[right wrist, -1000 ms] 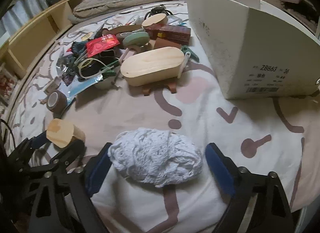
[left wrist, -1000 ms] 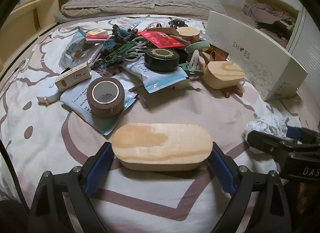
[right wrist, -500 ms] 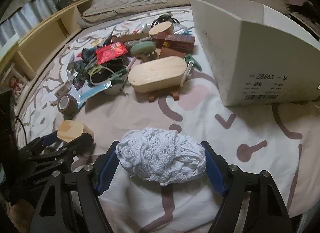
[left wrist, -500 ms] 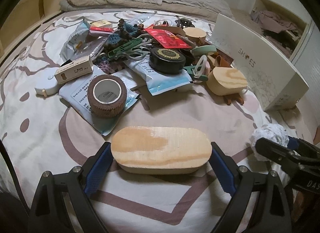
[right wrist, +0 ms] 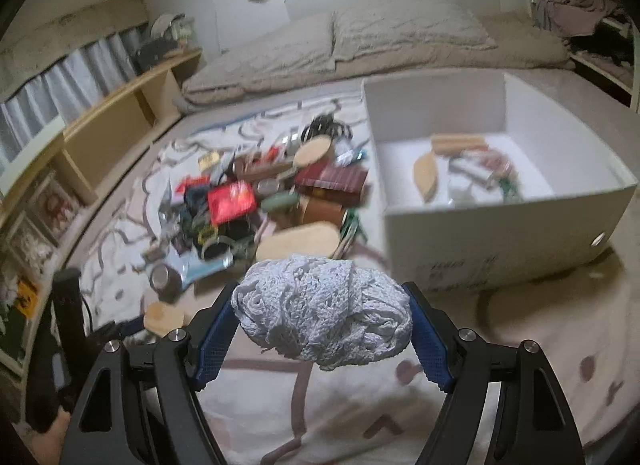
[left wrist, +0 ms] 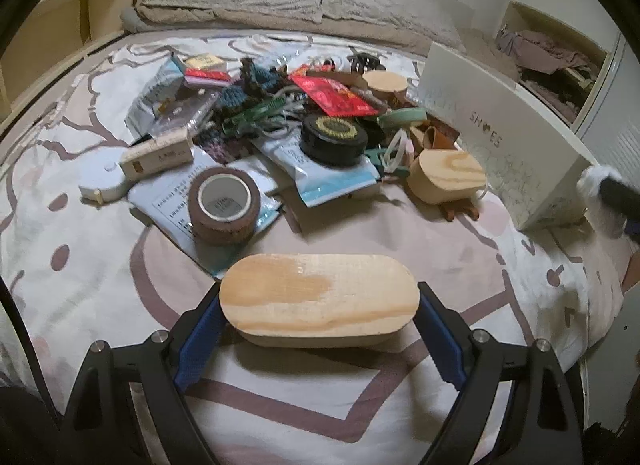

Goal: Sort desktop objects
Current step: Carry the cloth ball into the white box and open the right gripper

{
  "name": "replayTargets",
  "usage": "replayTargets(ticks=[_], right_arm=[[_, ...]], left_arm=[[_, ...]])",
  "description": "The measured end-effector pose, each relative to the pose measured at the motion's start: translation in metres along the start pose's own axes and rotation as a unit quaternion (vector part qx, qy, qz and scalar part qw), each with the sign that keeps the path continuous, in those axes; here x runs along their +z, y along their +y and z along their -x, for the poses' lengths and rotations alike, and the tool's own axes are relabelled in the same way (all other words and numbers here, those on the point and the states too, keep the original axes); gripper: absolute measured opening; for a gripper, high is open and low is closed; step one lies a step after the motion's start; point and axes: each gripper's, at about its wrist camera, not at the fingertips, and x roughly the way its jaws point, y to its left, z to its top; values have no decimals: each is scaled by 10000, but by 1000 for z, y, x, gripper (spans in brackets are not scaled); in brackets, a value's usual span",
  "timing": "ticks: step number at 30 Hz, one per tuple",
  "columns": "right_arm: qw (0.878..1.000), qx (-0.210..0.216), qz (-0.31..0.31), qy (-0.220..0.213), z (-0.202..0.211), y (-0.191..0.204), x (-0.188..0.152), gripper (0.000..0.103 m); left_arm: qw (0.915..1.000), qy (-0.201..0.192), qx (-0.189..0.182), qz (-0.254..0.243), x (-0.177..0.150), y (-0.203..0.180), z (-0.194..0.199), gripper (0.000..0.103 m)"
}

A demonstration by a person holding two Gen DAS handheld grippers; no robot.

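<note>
On the patterned bedspread (left wrist: 100, 305), the left gripper (left wrist: 319, 305) brackets an oval wooden box (left wrist: 318, 299). Its jaws are closing, and both blue pads (left wrist: 202, 339) touch the ends of the box, which sits just above the cover. The right gripper (right wrist: 322, 321) clamps a ball of white crocheted yarn (right wrist: 322, 315) between its pads and holds it clear of the bed. Beyond it, to the right, stands an open white shoebox (right wrist: 500, 225) with several items already inside. The unsorted pile (left wrist: 288, 133) lies left of the shoebox; a brown tape roll (left wrist: 224, 205) rests at its near edge.
</note>
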Motion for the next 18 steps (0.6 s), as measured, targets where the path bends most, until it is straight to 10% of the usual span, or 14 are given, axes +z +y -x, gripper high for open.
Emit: replayTargets(ticks=[18], right_arm=[[9926, -1073, -453, -347, -3, -86, 131, 79]], left_arm=[[9981, -489, -15, -382, 5, -12, 19, 90]])
